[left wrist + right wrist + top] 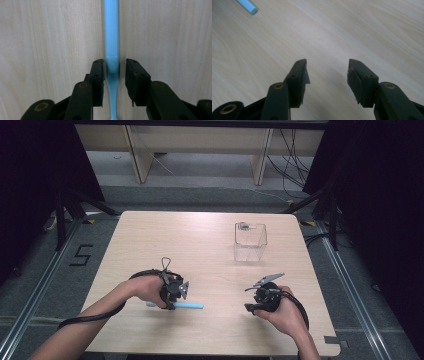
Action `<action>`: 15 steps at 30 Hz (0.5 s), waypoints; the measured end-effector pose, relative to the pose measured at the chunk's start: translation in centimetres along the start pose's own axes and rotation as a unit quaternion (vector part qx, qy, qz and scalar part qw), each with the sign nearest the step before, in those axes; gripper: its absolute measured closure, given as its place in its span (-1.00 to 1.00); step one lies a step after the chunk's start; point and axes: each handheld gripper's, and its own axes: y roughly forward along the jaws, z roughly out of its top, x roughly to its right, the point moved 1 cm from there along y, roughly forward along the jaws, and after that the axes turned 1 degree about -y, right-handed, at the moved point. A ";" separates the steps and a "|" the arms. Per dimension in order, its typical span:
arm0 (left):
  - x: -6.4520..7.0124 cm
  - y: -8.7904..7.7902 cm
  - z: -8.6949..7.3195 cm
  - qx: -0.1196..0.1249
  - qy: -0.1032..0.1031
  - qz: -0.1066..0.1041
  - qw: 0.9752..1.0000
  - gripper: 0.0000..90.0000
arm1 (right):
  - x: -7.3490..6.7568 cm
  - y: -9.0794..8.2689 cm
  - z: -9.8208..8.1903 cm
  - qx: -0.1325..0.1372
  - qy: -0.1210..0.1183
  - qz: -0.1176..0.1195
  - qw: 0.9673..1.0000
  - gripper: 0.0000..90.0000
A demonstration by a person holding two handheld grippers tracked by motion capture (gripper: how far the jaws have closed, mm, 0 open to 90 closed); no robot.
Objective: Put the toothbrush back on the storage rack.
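A light blue stick-like handle (pixel 192 306) lies flat on the wooden table (pixel 200 250), near its front left. My left gripper (pixel 169 304) points down over the handle's left part. In the left gripper view the blue handle (pixel 111 30) runs straight up between the jaws of the left gripper (pixel 114 67). The left pad (pixel 98 75) sits right against it, while a thin gap shows before the right pad (pixel 135 77). My right gripper (pixel 248 299) rests low at the front right, open, with bare wood between its jaws (pixel 328 72). One end of the blue handle (pixel 248 6) lies far off.
A clear square plastic container (pixel 250 242) stands upright at the back right of the table, apart from both hands. Black cables trail from both grippers along the forearms. Dark curtains and a stand frame flank the table.
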 end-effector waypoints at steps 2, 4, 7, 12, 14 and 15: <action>0.0 0.0 0.1 -0.001 0.004 0.001 1.000 0.53 | 0.0 0.0 0.1 0.000 -0.006 -0.002 1.000 0.12; 0.0 0.0 0.2 -0.004 0.007 0.000 1.000 0.54 | 0.1 0.0 0.1 0.003 -0.012 -0.002 1.000 0.12; 0.0 0.1 0.3 -0.006 0.008 -0.002 1.000 0.56 | -0.1 -0.1 0.1 -0.009 0.004 -0.005 1.000 0.12; -0.2 0.2 0.3 -0.010 0.006 0.000 1.000 0.62 | -0.2 -0.1 0.1 -0.010 0.012 -0.003 1.000 0.12; -0.2 0.2 0.3 -0.012 0.005 0.000 1.000 0.64 | -0.2 0.0 0.2 -0.011 0.011 -0.014 1.000 0.12; -0.2 0.3 0.3 -0.014 0.006 0.000 1.000 0.64 | -0.2 -0.1 0.2 -0.011 0.013 -0.013 1.000 0.12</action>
